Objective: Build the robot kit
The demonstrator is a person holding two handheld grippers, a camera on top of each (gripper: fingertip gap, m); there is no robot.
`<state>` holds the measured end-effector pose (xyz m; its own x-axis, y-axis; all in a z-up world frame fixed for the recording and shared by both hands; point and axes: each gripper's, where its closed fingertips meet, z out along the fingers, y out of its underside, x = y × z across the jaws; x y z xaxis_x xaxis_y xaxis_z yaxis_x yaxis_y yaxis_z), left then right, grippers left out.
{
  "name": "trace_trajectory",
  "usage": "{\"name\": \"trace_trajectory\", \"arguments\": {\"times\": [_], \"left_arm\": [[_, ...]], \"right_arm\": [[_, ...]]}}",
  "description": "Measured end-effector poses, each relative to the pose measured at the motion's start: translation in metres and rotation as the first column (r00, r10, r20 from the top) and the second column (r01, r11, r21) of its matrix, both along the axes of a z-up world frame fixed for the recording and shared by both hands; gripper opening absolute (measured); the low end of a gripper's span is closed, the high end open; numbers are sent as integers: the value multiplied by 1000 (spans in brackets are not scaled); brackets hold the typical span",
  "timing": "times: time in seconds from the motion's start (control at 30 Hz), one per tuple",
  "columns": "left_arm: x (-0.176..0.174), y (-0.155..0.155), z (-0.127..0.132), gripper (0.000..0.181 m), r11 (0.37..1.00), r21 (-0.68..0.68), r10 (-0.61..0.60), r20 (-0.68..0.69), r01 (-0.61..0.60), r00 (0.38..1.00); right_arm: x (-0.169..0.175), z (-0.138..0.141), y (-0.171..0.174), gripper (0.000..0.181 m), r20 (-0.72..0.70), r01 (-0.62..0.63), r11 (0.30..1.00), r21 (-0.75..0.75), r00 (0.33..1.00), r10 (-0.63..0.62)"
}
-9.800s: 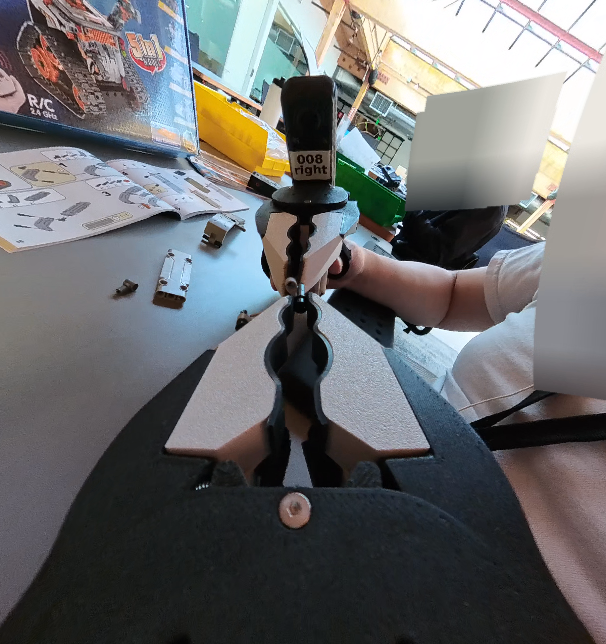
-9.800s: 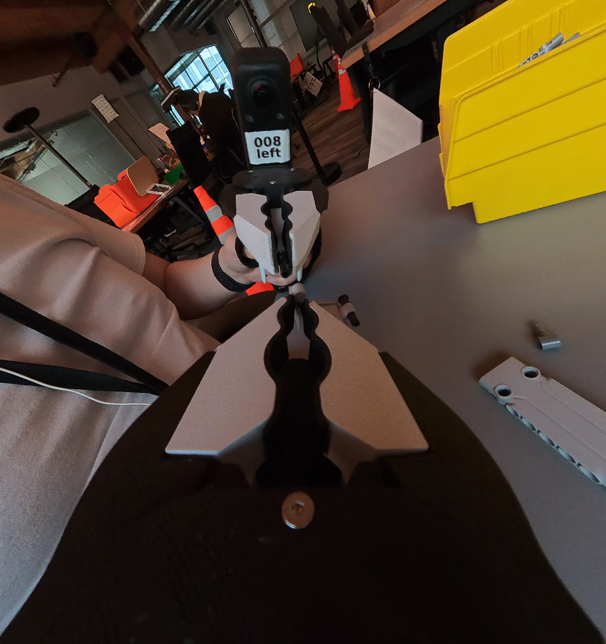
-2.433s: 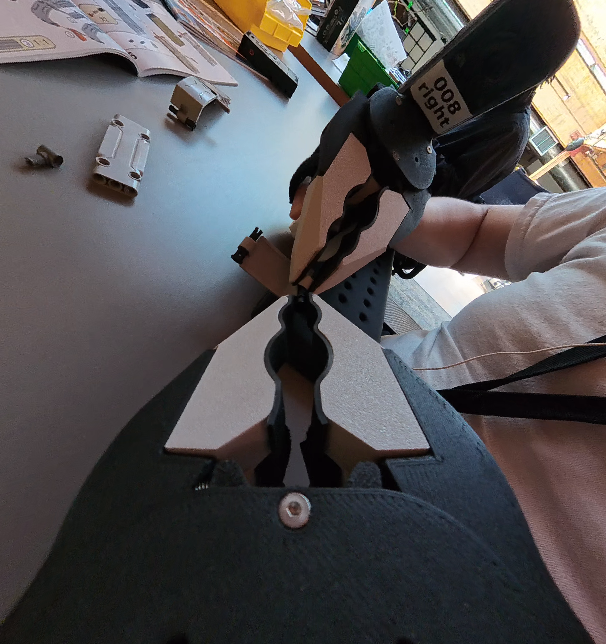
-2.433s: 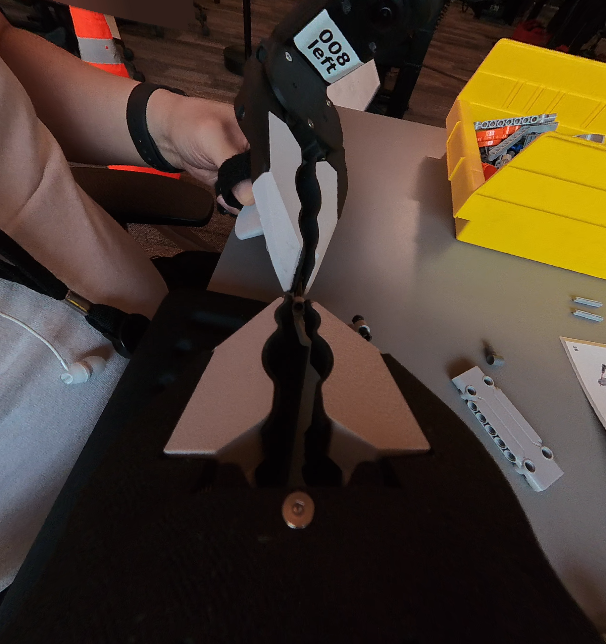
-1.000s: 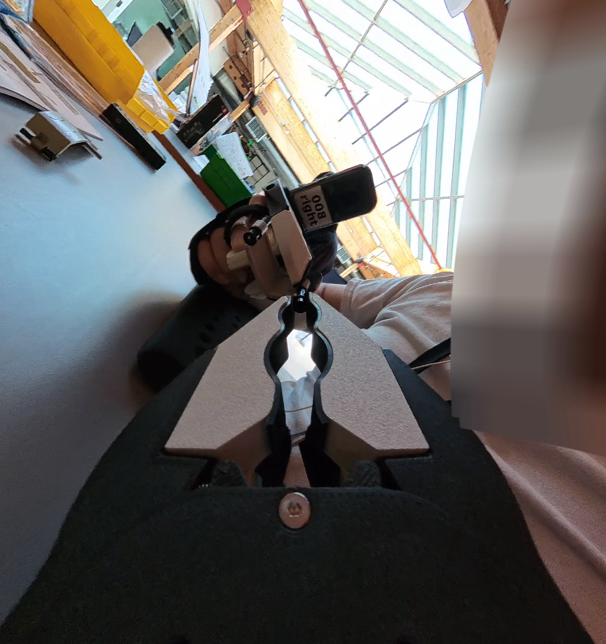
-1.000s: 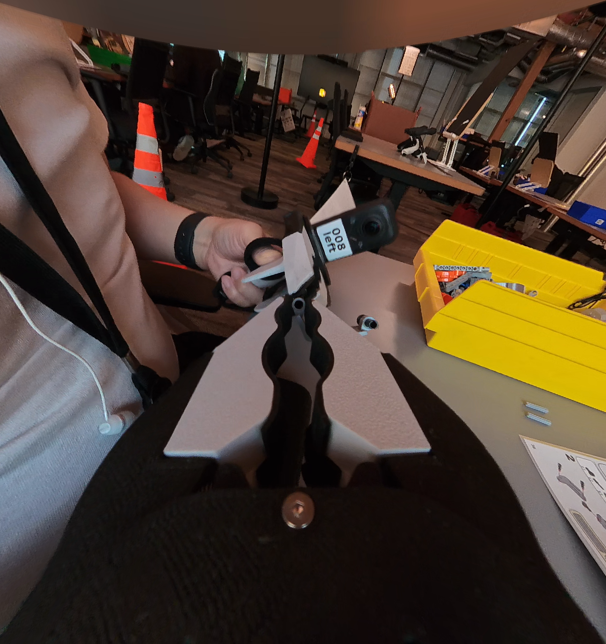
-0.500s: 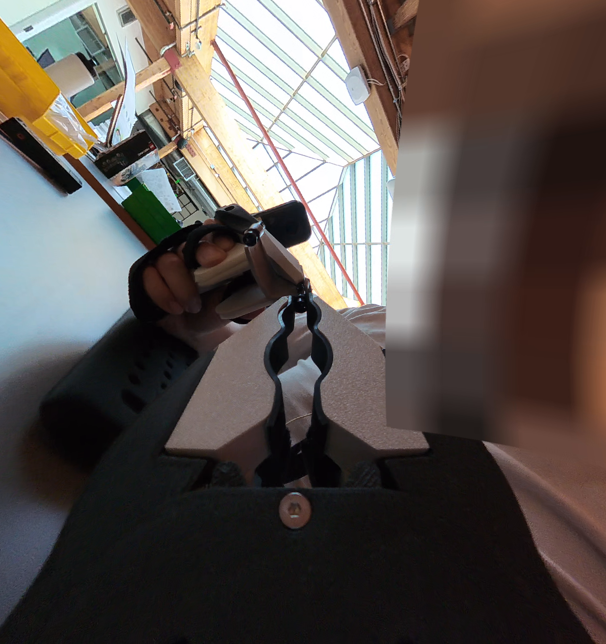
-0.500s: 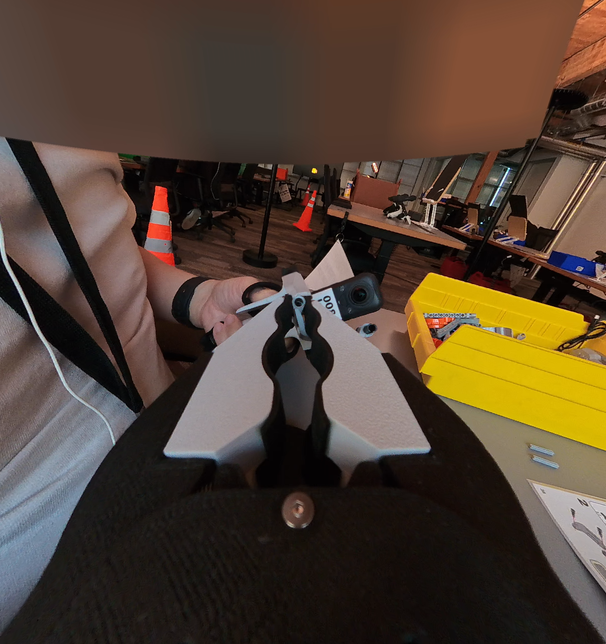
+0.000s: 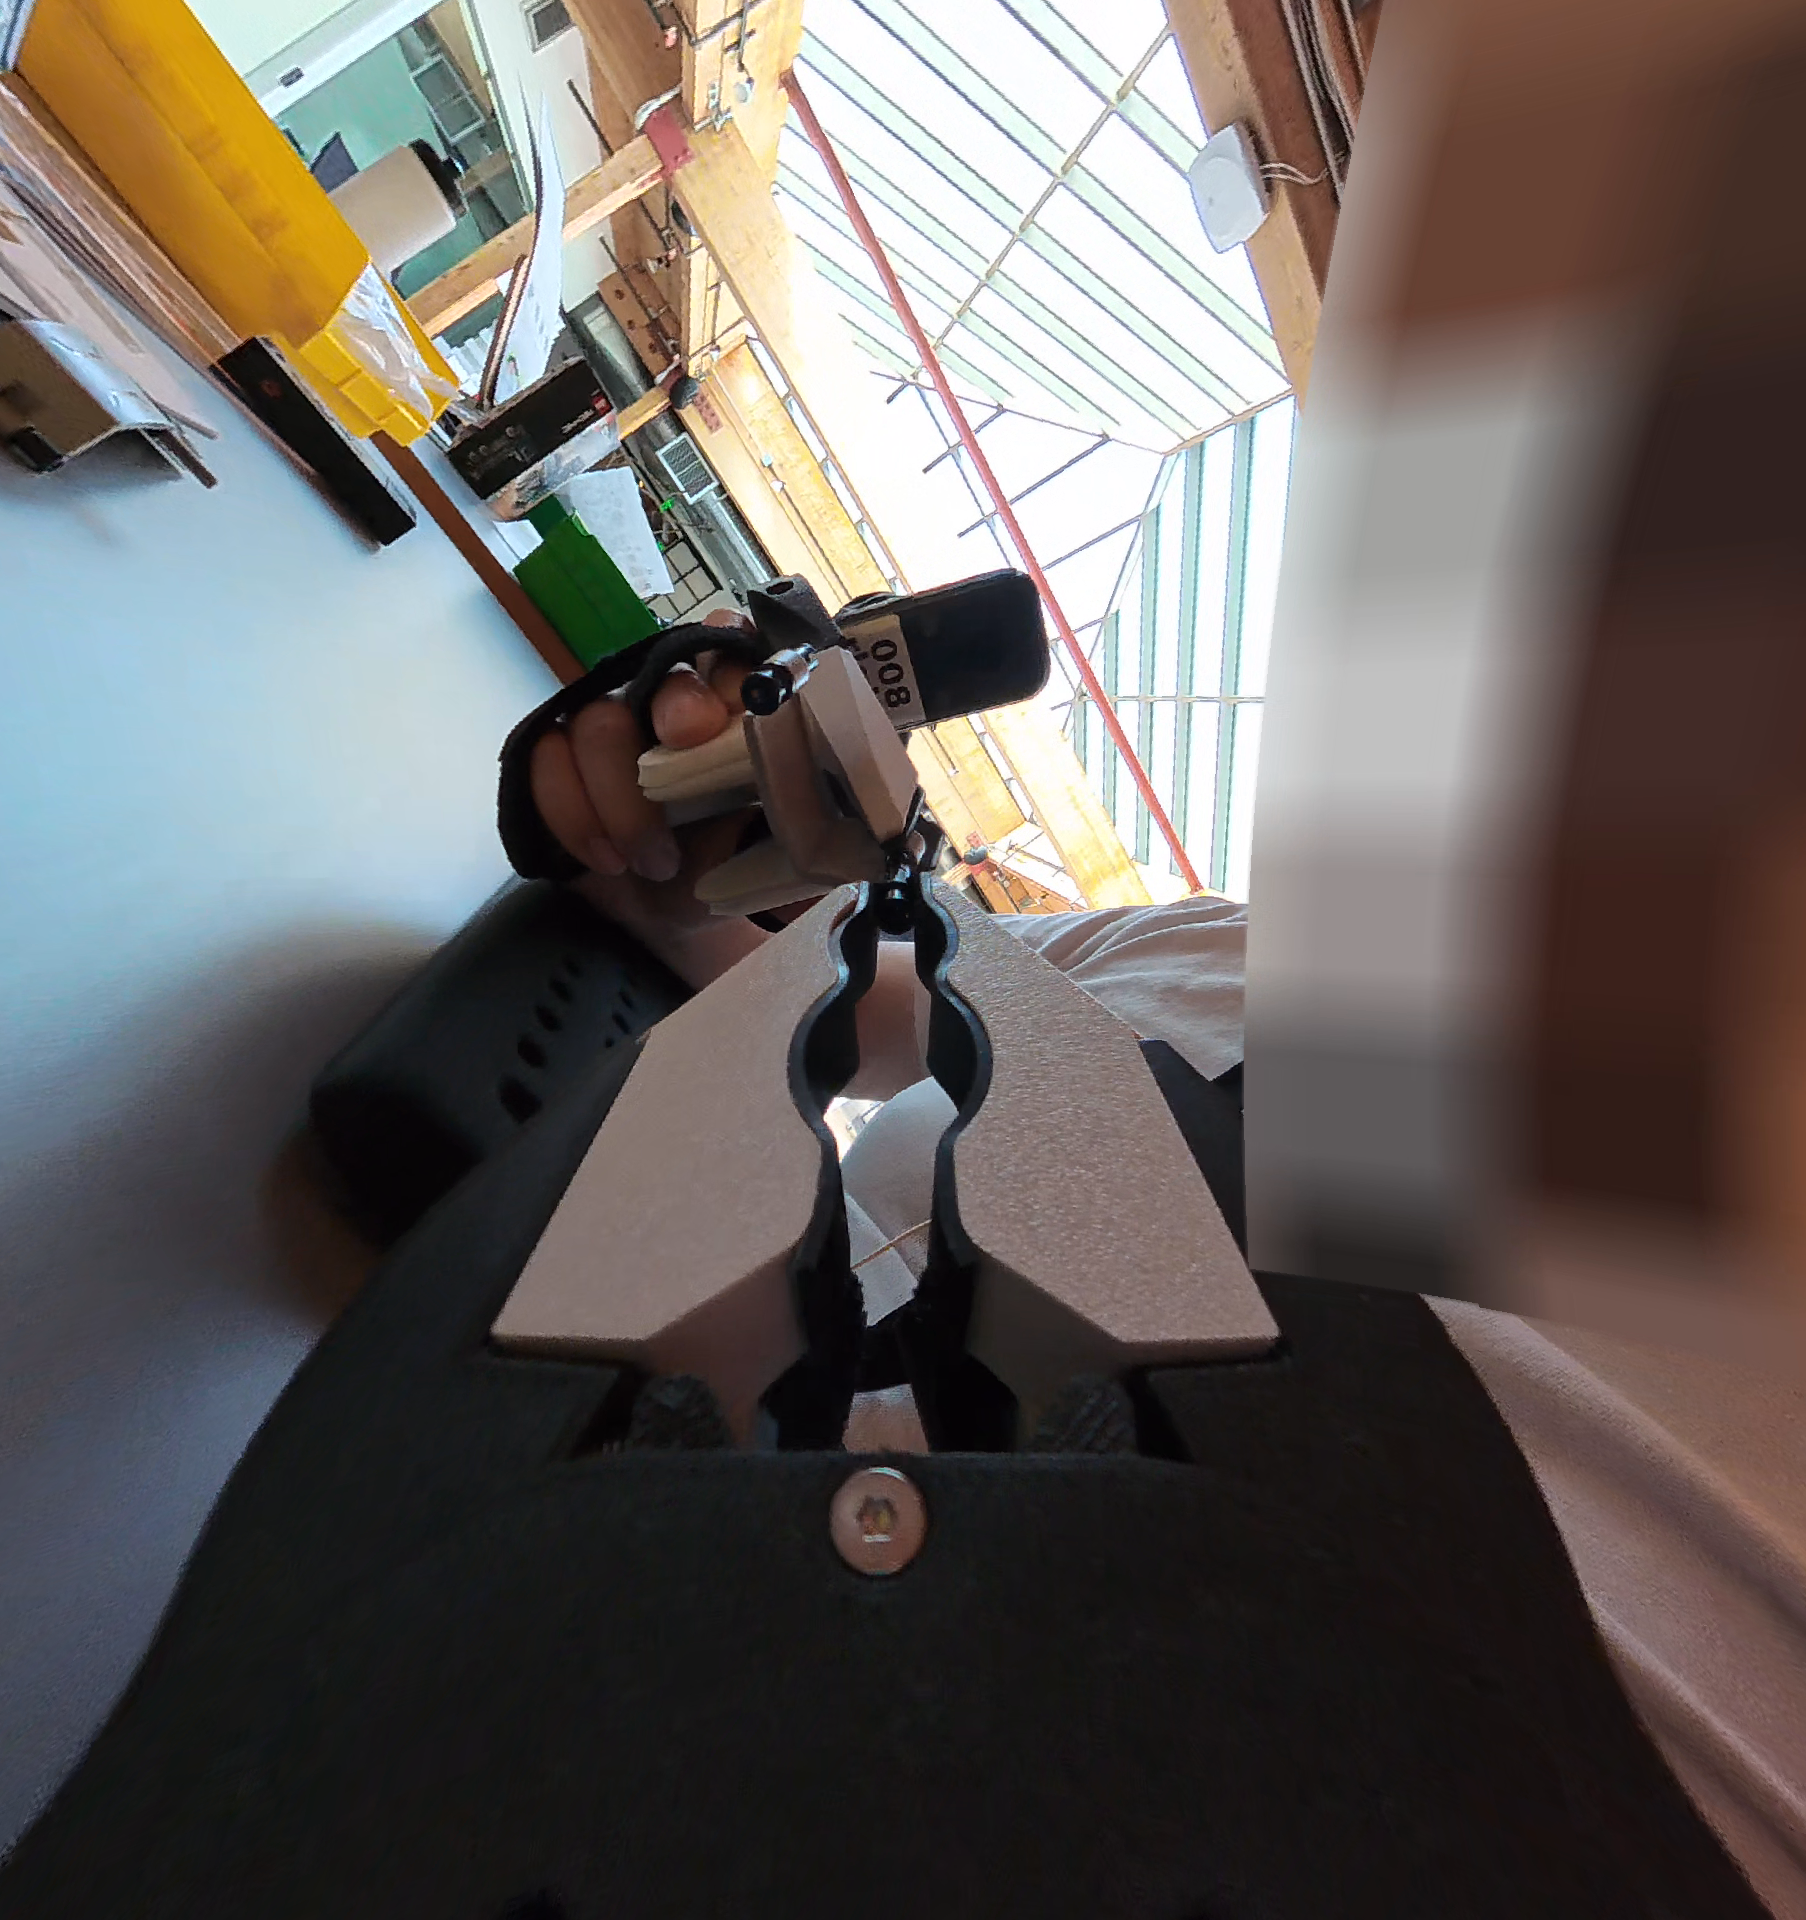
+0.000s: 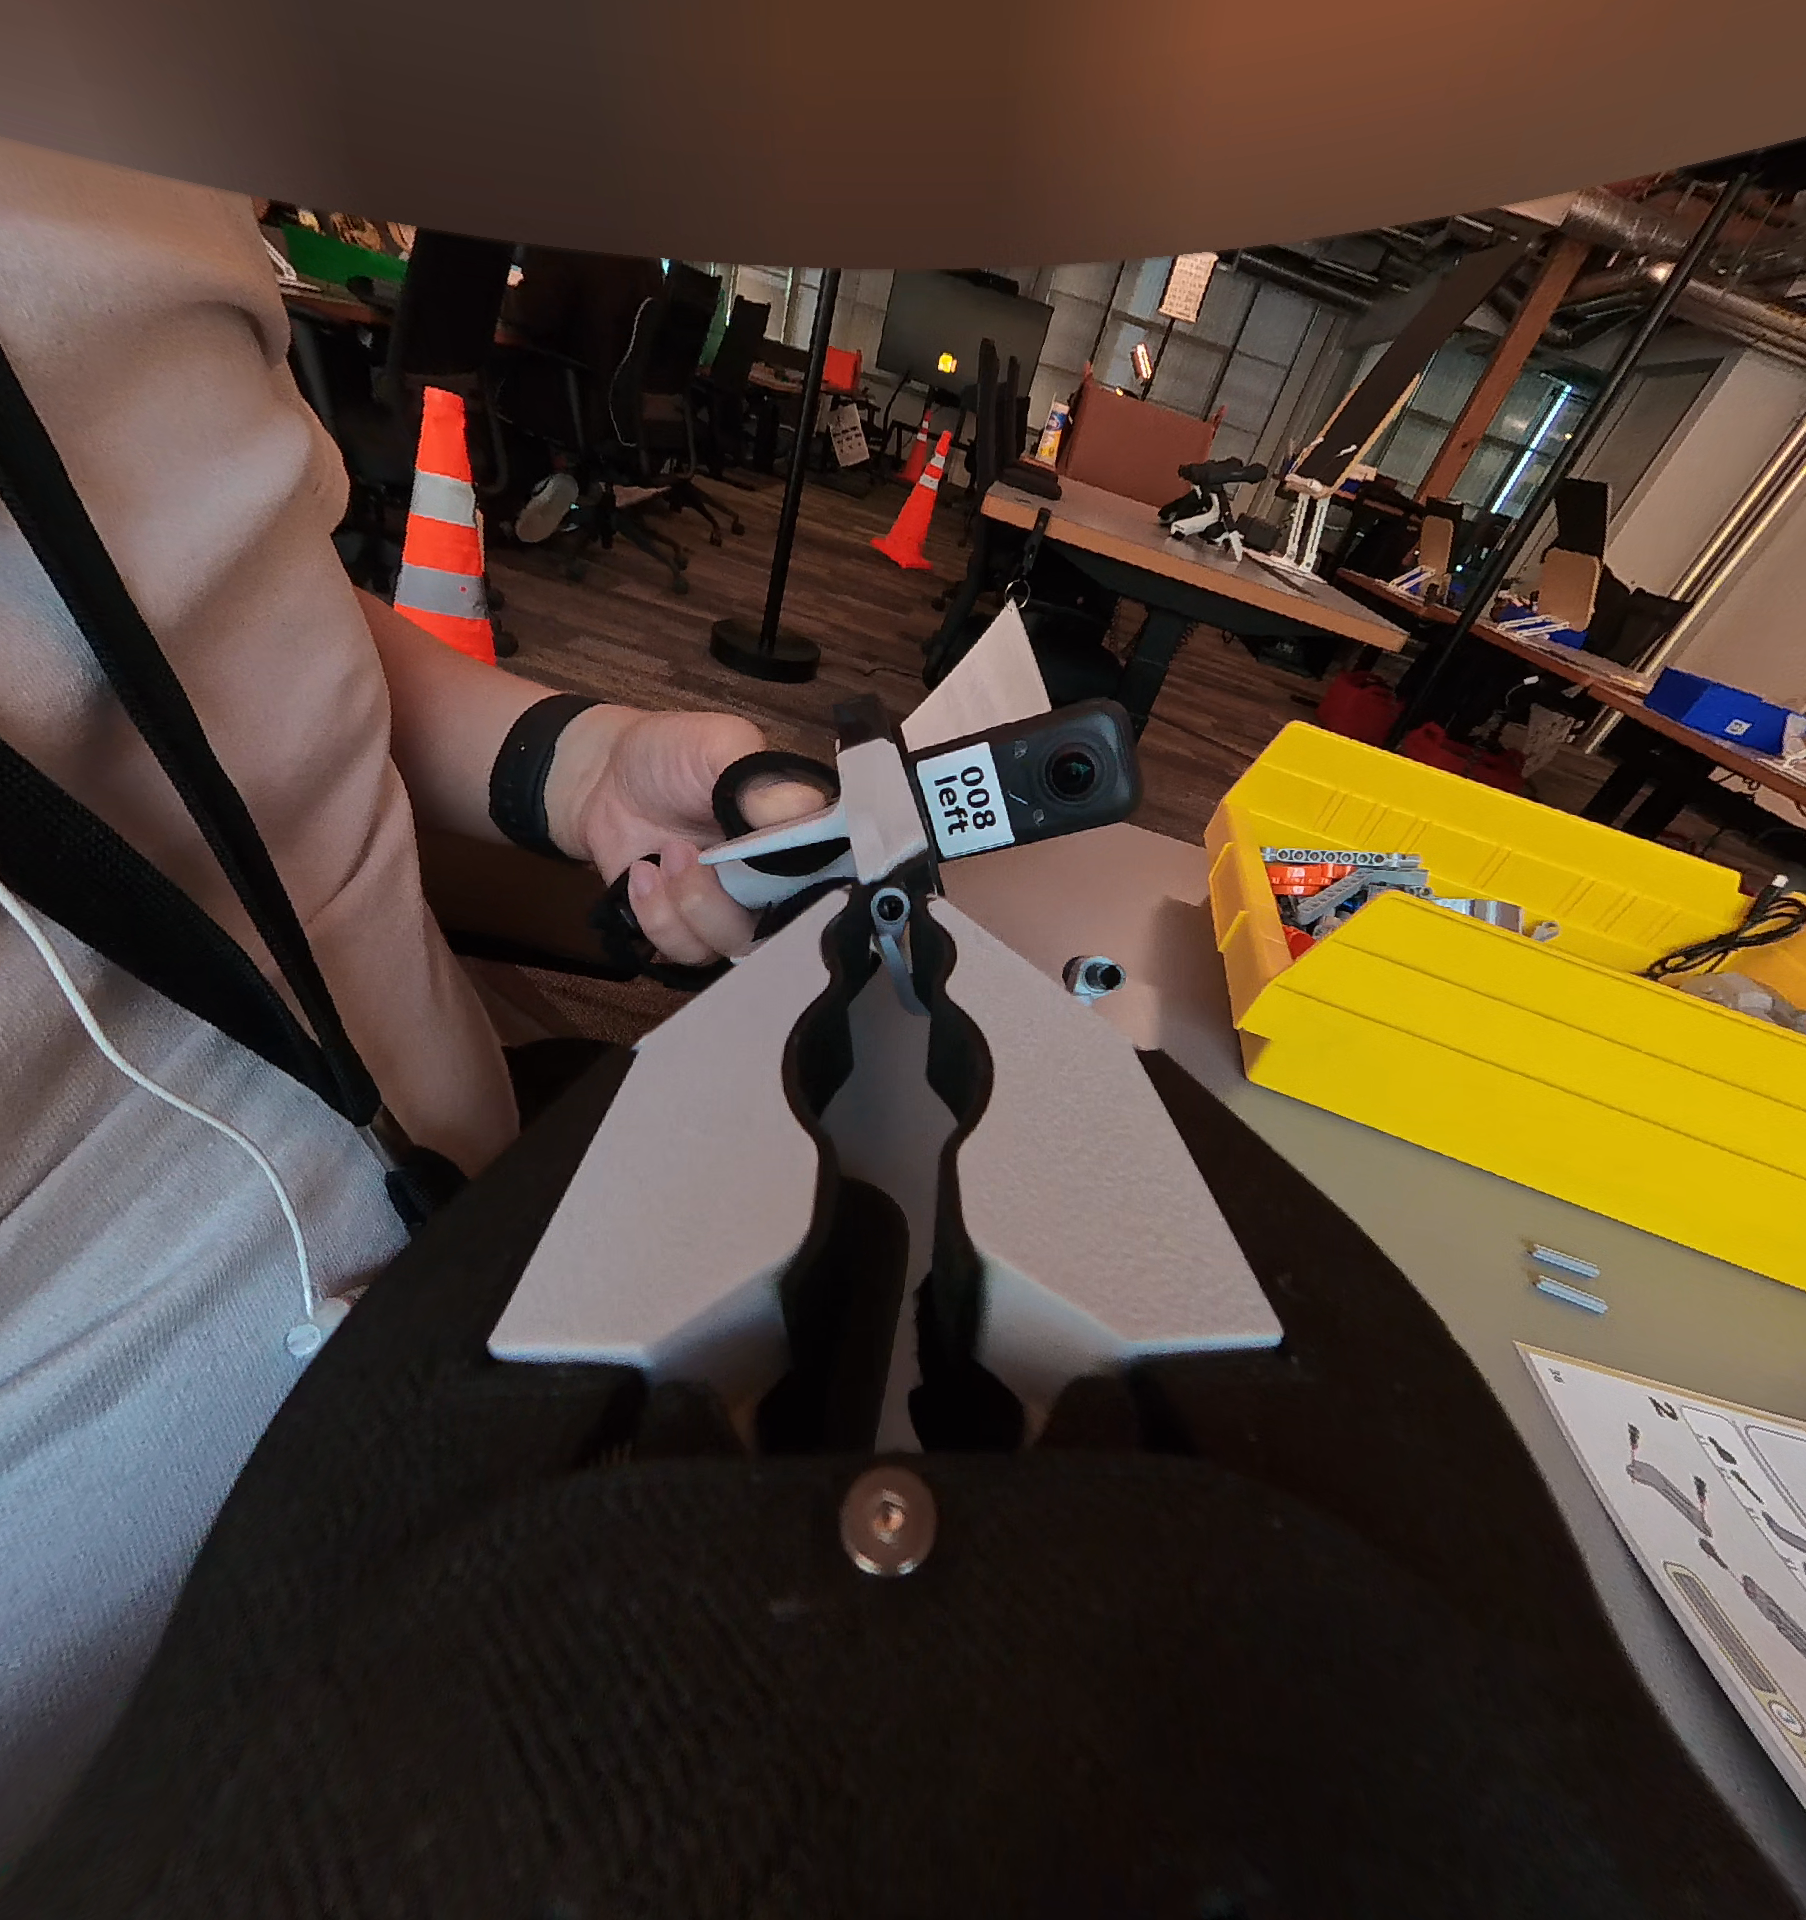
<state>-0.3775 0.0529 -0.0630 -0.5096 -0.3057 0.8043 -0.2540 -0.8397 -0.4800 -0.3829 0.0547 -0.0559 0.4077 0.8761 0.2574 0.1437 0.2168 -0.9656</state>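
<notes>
I find the left gripper (image 9: 891, 906) clenched at its tips on a small black pin (image 9: 891, 921). The right gripper (image 10: 894, 935) is clamped on a small grey connector (image 10: 901, 956) that hangs tilted between its fingers. The two grippers meet tip to tip, held in the air near the person's chest, with the pin against the connector's holed end.

Some two seconds ago both tools worked low, just over the table (image 10: 1346, 1278). Now they are raised and the left view looks up at the roof beams. Within the last half second the opposite gripper has rolled, so its white sticker (image 9: 891, 675) faces the left camera again.

Each camera body carries such a printed white sticker (image 10: 961, 802).

To the right, on the table, lie a loose stud (image 10: 1091, 977), yellow bins (image 10: 1501, 1049) holding orange and grey parts, two short grey pins (image 10: 1564, 1280) and an open instruction booklet (image 10: 1730, 1558). Far left in the left view sits a grey bracket (image 9: 47, 410). A perforated black armrest (image 9: 504, 1039) lies below the right hand (image 9: 608, 790). An orange cone (image 10: 442, 530) stands on the floor beyond.
</notes>
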Motion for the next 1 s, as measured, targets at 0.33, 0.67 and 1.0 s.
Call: {"name": "trace_trajectory", "arguments": {"times": [0.33, 0.67, 1.0], "left_arm": [[2, -4, -6, 5, 1000, 3, -19, -31, 19, 999], [4, -1, -5, 4, 1000, 3, -3, -46, 3, 999], [5, 0, -7, 4, 1000, 10, 6, -62, -6, 998]], "right_arm": [[-6, -15, 0, 6, 84, -6, 1000, -18, 996, 8], [-4, -18, 4, 6, 94, 26, 999, -39, 995, -23], [-3, -29, 9, 6, 119, 43, 993, -108, 992, -30]]}}
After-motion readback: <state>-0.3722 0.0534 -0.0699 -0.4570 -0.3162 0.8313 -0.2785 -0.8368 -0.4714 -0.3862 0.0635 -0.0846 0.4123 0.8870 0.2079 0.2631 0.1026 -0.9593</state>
